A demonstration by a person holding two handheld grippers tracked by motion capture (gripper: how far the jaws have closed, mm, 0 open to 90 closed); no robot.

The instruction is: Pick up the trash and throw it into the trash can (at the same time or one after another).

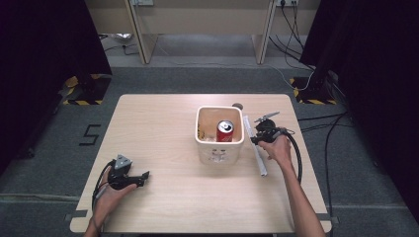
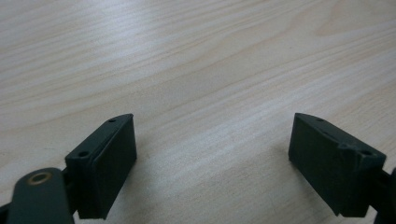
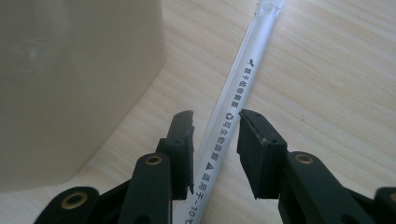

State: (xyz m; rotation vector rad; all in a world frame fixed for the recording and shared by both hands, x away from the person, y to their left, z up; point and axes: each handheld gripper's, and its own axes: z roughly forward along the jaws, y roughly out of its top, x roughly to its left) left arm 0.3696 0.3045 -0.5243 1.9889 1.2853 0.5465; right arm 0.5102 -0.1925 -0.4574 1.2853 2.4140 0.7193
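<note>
A long white paper-wrapped straw (image 1: 261, 163) (image 3: 243, 79) with printed characters lies flat on the wooden table (image 1: 163, 128), just right of a cream plastic bin (image 1: 220, 150) (image 3: 70, 79). My right gripper (image 1: 256, 140) (image 3: 215, 140) straddles the straw near its middle, with the jaws narrowly parted and a thin gap on each side. A red soda can (image 1: 225, 131) stands upright inside the bin. At the table's front left, my left gripper (image 1: 146, 176) (image 2: 212, 158) rests low over bare wood, wide open and holding nothing.
A small dark round object (image 1: 237, 105) sits on the table just behind the bin. Something yellowish (image 1: 199, 132) lies against the bin's left inner wall. Cables (image 1: 326, 133) trail on the floor to the right. A desk frame (image 1: 202, 29) stands beyond the table.
</note>
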